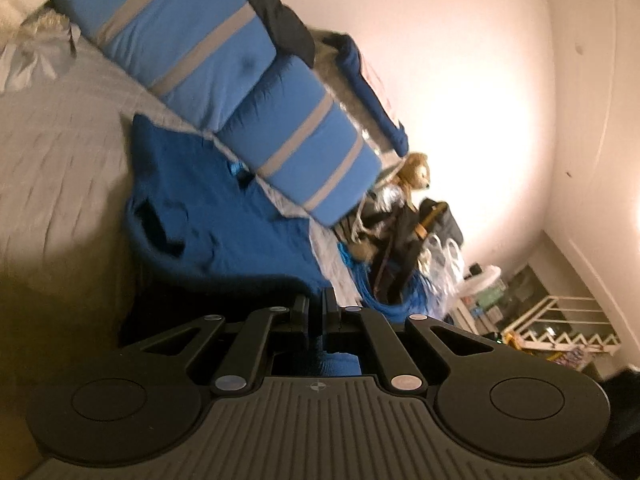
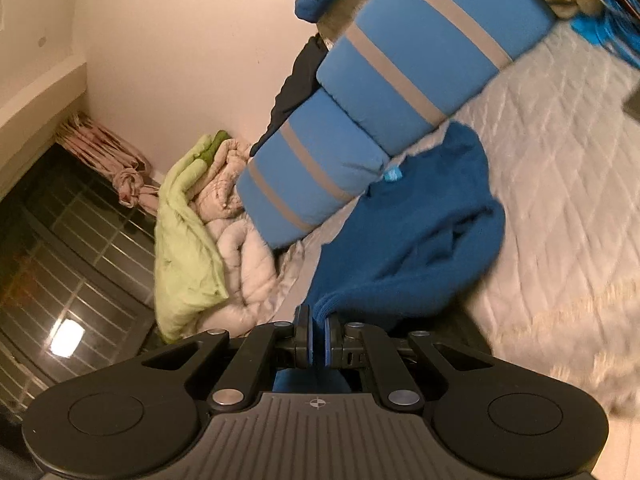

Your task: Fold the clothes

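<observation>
Dark blue knit sweater (image 2: 416,232) lies spread and rumpled on a pale grey quilted bed cover (image 2: 560,184), its near hem drawn up to both grippers at the bed's edge.

Largest around it is the bed cover itself, stitched in diamonds, with a plain pinkish wall (image 1: 460,60) behind. Two light blue pillows with grey stripes (image 2: 384,120) lie end to end along the far side of the bed; the sweater's collar end, with a small bright blue tag (image 2: 391,175), reaches right up to them and looks partly tucked beneath. A lime green and beige crumpled quilt (image 2: 200,216) is heaped at one end of the pillows, near a dark window with white bars (image 2: 72,264). At the other end sits a pile of bags and cords with a tan plush toy (image 1: 418,170) on top. A dark garment (image 1: 280,12) drapes behind the pillows.

The sweater shows heavy folds and a dark gap in the cloth in the left wrist view, blurred by motion.

The right gripper (image 2: 318,336) has its blue-padded fingers narrow and pinched on a bunched edge of the sweater. The left gripper (image 1: 318,304) has its fingers nearly together on the sweater's hem
</observation>
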{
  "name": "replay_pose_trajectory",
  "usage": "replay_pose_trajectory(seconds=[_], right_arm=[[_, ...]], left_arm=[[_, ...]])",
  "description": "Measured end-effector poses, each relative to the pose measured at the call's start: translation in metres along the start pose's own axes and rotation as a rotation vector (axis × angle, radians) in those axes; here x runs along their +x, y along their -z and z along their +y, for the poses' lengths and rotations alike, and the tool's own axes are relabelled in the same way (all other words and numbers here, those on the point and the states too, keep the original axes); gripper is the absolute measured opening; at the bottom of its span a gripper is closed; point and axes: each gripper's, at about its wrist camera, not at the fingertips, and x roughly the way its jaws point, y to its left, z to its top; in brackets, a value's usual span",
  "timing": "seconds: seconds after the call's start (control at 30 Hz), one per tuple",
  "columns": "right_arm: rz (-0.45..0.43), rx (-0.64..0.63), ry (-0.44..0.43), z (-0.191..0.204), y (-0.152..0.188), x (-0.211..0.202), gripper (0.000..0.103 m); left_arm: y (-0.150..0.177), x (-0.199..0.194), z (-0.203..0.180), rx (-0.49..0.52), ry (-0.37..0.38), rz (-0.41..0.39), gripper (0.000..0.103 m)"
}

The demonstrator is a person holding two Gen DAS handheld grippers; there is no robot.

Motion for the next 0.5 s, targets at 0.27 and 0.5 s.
replay_pose_trajectory(seconds=[0.27,0.5], right_arm=[[-0.068,-0.055,0.070,0.000,-0.049,0.034,0.007],[-0.103,-0.081,0.085,0.005,-0.075,0.057,0.008]], left_arm=[[-0.041,0.026,-0.006,0.056,-0.158,-0.069,0.005],[-0.073,0.040,-0.006,0.056,-0.184,-0.129,0.005]])
